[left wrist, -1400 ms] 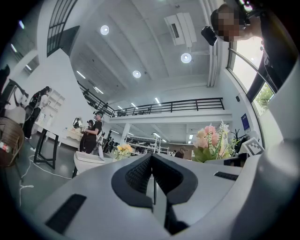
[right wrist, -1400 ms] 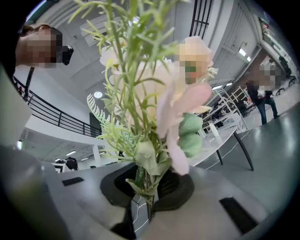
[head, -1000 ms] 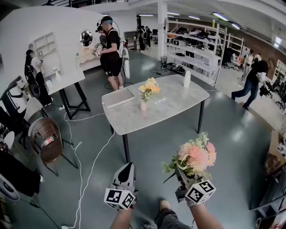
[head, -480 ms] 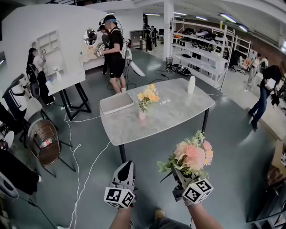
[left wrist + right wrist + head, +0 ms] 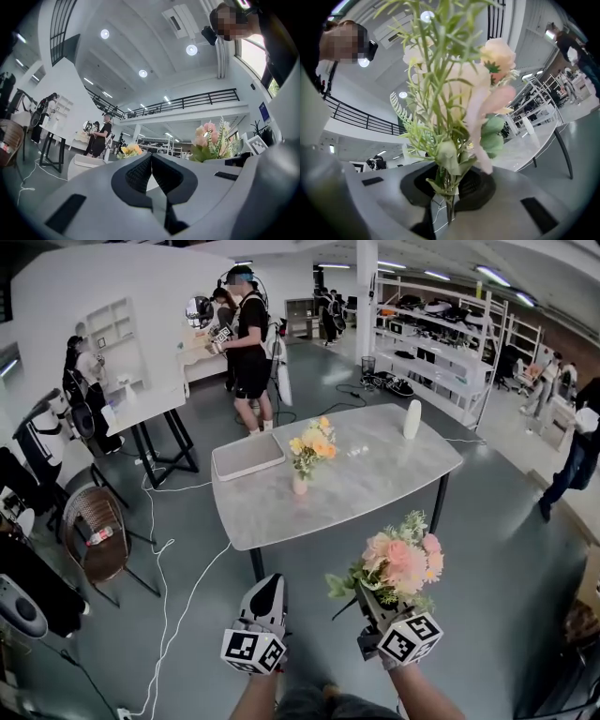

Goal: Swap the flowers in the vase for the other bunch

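A small pale vase with yellow-orange flowers stands near the middle of the grey marble table ahead; those flowers peep over the jaws in the left gripper view. My right gripper is shut on the stems of a pink bunch with green leaves, held upright well short of the table; the bunch fills the right gripper view. My left gripper is shut with nothing in it, beside the right one and pointing at the table.
A white tray lies at the table's left end and a white bottle at its far right. A wicker chair and floor cables are to the left. People stand behind the table; shelving lines the back.
Both grippers and the pink bunch have come closer to the table, which now looms larger and nearer in the head view. Both grips are unchanged.
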Action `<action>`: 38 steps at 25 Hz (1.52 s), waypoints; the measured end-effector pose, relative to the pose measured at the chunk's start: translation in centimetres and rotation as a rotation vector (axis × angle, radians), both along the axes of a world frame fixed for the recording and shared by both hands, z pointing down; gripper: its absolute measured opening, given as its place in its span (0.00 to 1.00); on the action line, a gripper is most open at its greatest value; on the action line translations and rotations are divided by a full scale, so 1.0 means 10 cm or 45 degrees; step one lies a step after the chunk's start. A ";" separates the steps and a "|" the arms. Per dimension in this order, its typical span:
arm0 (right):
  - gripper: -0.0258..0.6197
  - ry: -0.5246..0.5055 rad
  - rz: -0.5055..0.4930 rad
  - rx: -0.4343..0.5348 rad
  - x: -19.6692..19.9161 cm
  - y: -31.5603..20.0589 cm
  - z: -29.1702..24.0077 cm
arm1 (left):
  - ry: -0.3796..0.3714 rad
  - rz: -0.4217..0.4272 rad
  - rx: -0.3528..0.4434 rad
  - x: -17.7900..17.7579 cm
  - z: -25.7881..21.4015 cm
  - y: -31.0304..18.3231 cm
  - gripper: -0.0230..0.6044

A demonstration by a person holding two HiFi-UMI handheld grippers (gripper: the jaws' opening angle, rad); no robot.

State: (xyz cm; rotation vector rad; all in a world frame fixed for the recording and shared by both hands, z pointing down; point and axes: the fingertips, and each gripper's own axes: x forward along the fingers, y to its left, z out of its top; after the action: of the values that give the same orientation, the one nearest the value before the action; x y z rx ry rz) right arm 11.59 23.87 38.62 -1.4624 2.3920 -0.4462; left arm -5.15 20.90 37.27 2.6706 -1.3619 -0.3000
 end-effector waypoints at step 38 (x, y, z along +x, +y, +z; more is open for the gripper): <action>0.14 0.059 0.111 0.003 -0.07 -2.09 0.19 | -0.040 0.226 -0.043 0.41 0.32 -2.21 0.06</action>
State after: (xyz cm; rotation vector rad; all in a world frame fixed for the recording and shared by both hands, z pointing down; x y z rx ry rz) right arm 10.94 2.99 40.56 -1.5854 2.3516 -0.3933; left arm -1.08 -1.19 40.45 2.7547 -1.1163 -0.2150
